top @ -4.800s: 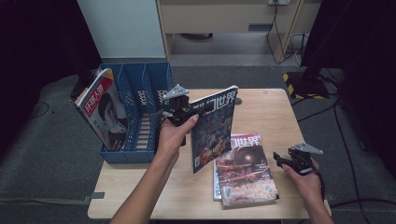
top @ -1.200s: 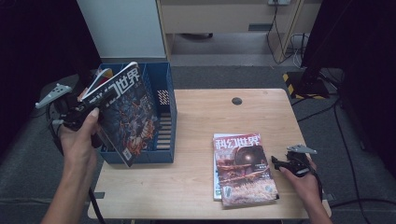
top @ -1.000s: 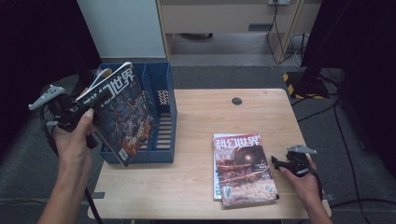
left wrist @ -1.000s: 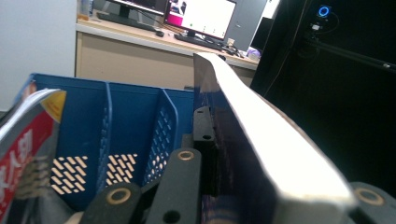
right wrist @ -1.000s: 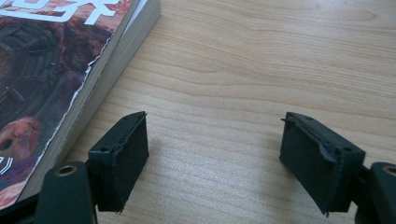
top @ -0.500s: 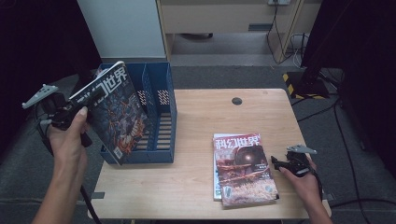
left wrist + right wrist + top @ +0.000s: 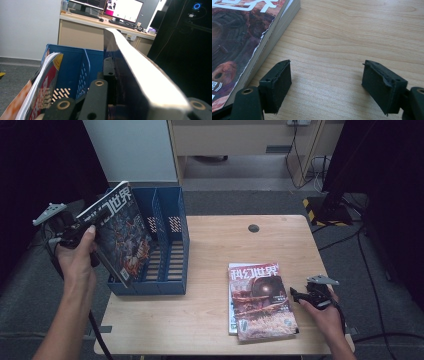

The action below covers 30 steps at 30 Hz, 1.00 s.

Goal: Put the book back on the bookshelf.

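Note:
My left gripper (image 7: pixel 75 227) is shut on the top edge of a dark science-fiction magazine (image 7: pixel 120 235). It holds the magazine tilted over the left end of a blue file rack (image 7: pixel 167 245). I cannot tell whether the magazine's lower corner is inside a compartment. In the left gripper view the held magazine (image 7: pixel 140 72) runs between the jaws, and another magazine (image 7: pixel 42 85) leans in the rack (image 7: pixel 75 65) beside it. My right gripper (image 7: pixel 300 295) rests open on the table, just right of a flat stack of magazines (image 7: pixel 260 300). Nothing but bare wood lies between its pads (image 7: pixel 275 82).
The rack stands at the wooden table's (image 7: pixel 220 245) left edge. A small black round cap (image 7: pixel 253 228) sits near the far edge. The stack's (image 7: pixel 237 37) torn cover edge lies close to my right gripper's left jaw. Cables run over the floor at the right.
Since 4.8 s ago the left hand has carried the magazine from mid-table to the rack. In the last second it shifted slightly left. The right hand has not moved.

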Motion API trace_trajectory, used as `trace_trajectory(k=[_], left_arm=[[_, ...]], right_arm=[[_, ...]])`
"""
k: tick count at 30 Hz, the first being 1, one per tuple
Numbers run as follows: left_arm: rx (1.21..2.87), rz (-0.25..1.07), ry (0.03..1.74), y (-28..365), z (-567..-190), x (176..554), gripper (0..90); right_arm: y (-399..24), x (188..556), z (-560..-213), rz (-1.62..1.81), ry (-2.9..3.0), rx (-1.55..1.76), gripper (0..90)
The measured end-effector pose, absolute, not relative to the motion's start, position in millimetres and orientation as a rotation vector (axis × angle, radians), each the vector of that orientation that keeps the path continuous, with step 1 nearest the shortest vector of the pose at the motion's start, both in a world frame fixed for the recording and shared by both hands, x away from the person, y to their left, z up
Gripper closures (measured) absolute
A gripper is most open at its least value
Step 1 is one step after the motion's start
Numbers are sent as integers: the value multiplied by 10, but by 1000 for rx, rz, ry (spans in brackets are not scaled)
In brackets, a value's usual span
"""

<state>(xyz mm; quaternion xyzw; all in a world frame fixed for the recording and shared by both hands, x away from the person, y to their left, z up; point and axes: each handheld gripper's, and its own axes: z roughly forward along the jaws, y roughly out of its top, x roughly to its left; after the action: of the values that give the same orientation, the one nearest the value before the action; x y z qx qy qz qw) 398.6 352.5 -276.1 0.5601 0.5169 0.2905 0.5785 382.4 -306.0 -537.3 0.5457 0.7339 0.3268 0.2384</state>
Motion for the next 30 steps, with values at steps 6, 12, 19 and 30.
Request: trace_trajectory(k=[6, 12, 19, 30], left_arm=[[1304, 690, 1216, 3490, -2788, 4092, 819], [1287, 691, 1218, 3483, -2822, 4161, 819], [1264, 687, 1209, 3495, -2854, 4233, 819], [1276, 725, 1225, 3483, -2900, 4320, 819]], right_arm=[[-3060, 3822, -5376, 896, 2011, 1487, 235], [-3056, 3818, -5375, 896, 2012, 1488, 235], [-3053, 3816, -5376, 896, 2010, 1490, 235], [-3051, 3814, -5376, 897, 2011, 1491, 235]])
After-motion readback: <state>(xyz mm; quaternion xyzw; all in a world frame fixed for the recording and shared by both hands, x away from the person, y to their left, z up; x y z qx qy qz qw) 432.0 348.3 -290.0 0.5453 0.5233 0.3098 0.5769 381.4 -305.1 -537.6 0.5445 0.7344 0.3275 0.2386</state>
